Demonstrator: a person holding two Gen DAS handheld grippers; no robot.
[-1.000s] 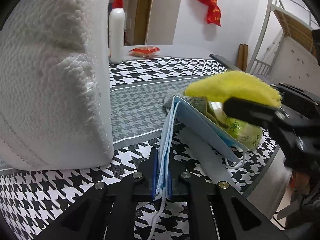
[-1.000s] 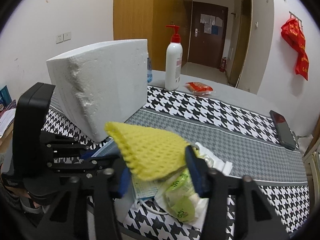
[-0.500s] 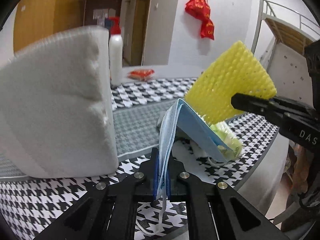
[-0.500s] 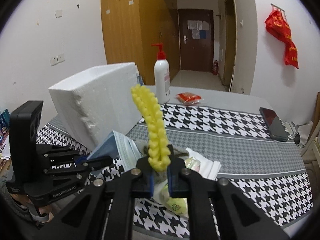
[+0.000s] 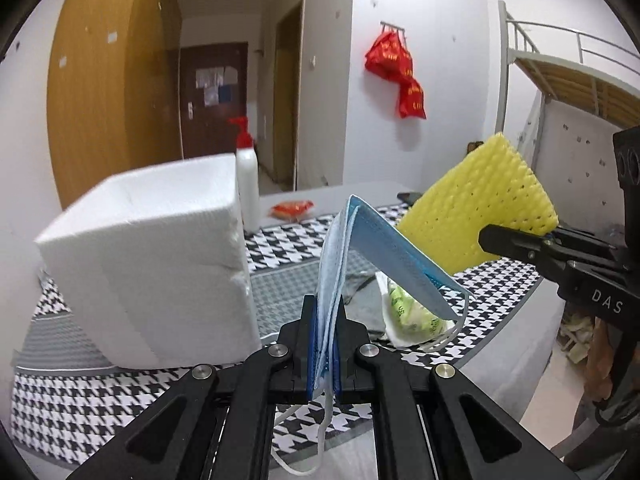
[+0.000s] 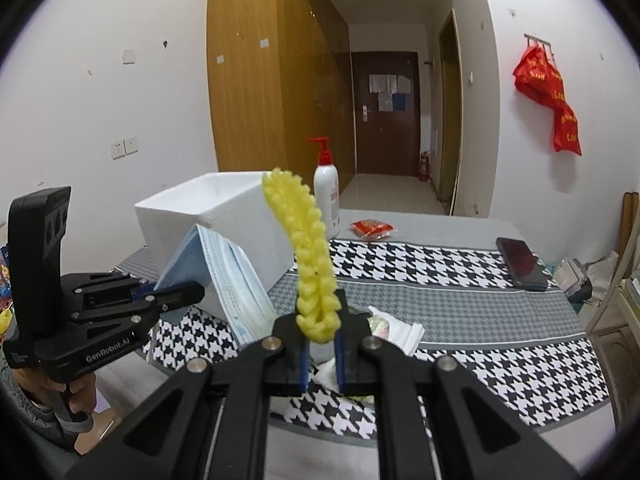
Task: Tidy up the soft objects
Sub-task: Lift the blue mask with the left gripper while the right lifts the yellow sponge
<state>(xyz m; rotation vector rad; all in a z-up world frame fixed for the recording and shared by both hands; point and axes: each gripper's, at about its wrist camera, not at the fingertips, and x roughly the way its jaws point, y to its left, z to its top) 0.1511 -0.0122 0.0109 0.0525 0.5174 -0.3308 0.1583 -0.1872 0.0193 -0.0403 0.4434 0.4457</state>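
Tabletop (image 6: 460, 296) carries a houndstooth cloth with a grey band. White foam box (image 5: 160, 272) stands on it, pump bottle (image 6: 326, 188) behind, phone (image 6: 520, 262) at the far edge. Left gripper (image 5: 324, 344): jaws clamped on blue face masks (image 5: 360, 248), clear of the cloth. Right gripper (image 6: 320, 344): jaws pinching yellow foam net (image 6: 308, 256), upright. Wooden wardrobe (image 6: 272, 80), dark door (image 6: 386, 112), red bag (image 6: 548, 96) on the wall.

Pump bottle (image 6: 326, 194), phone (image 6: 521, 263), red bag (image 6: 550, 100)
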